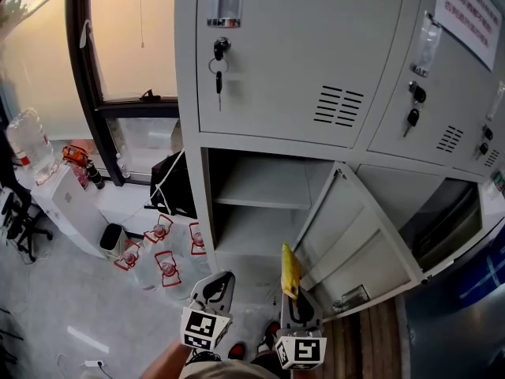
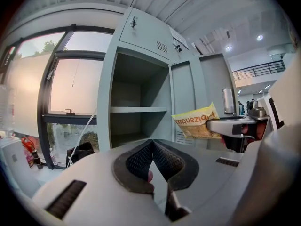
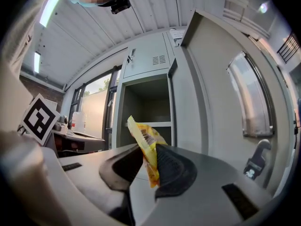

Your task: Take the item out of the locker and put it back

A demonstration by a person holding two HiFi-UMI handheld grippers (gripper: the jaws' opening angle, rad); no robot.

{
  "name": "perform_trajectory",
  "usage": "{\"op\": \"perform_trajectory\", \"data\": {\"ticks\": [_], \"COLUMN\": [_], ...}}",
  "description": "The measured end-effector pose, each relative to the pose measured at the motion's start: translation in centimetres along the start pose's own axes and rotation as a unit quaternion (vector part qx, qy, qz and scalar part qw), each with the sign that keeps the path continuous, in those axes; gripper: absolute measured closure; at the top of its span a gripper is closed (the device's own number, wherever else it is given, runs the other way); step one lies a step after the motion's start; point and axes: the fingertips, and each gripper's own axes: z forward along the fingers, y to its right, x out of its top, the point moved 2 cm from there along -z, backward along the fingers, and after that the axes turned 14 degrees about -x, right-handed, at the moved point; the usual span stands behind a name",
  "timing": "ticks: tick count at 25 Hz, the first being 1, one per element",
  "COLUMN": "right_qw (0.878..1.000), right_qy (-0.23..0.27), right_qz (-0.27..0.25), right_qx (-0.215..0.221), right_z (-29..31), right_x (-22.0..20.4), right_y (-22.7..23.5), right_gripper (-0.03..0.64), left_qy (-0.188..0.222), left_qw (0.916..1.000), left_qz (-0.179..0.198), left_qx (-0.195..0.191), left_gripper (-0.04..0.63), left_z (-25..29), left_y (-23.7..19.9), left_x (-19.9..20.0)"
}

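Note:
A yellow snack packet [image 1: 289, 267] stands upright in my right gripper [image 1: 293, 300], just in front of the open lower locker [image 1: 260, 212]. In the right gripper view the pads are shut on the packet [image 3: 141, 131], which sticks up between them toward the empty compartment and its shelf [image 3: 157, 124]. Beside it on the left, my left gripper [image 1: 222, 281] is shut with nothing in it. Its pads [image 2: 141, 161] meet at the tip in the left gripper view. That view also shows the packet [image 2: 197, 121] off to the right, in front of the locker's inner shelf [image 2: 138, 109].
The locker door [image 1: 359, 247] hangs open to the right. Above is a closed locker door with a key [image 1: 219, 54]. Several water bottles [image 1: 162, 259] lie on the floor at the left, near a black bag [image 1: 170, 181]. Another open locker [image 1: 450, 219] is at the right.

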Motion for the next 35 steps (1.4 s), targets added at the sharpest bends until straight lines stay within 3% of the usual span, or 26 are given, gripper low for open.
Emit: {"op": "perform_trajectory", "data": {"ticks": [11, 15, 21, 35], "right_qw": [0.993, 0.99, 0.979, 0.955], "right_qy": [0.072, 0.097, 0.136, 0.147], "right_qz": [-0.078, -0.083, -0.123, -0.222], "right_qx": [0.046, 0.063, 0.087, 0.129], "right_z": [3.1, 5.0, 8.1, 14.4], "right_x": [4.4, 6.7, 9.5, 10.0], "right_y": [-3.3, -4.6, -7.1, -11.9], "right_gripper": [0.531, 0.531, 0.531, 0.529], "left_qy": [0.002, 0.007, 0.009, 0.015], "left_qw": [0.9993, 0.9983, 0.9962, 0.9896], "left_qz": [0.002, 0.0, -0.005, -0.029], "left_qx": [0.038, 0.057, 0.086, 0.14], "left_gripper": [0.572, 0.572, 0.572, 0.572], "left_z": [-1.4, -2.2, -3.2, -4.5], "left_y": [-1.7, -2.4, -3.6, -5.7], "left_x": [0.1, 0.4, 0.4, -0.3]}}
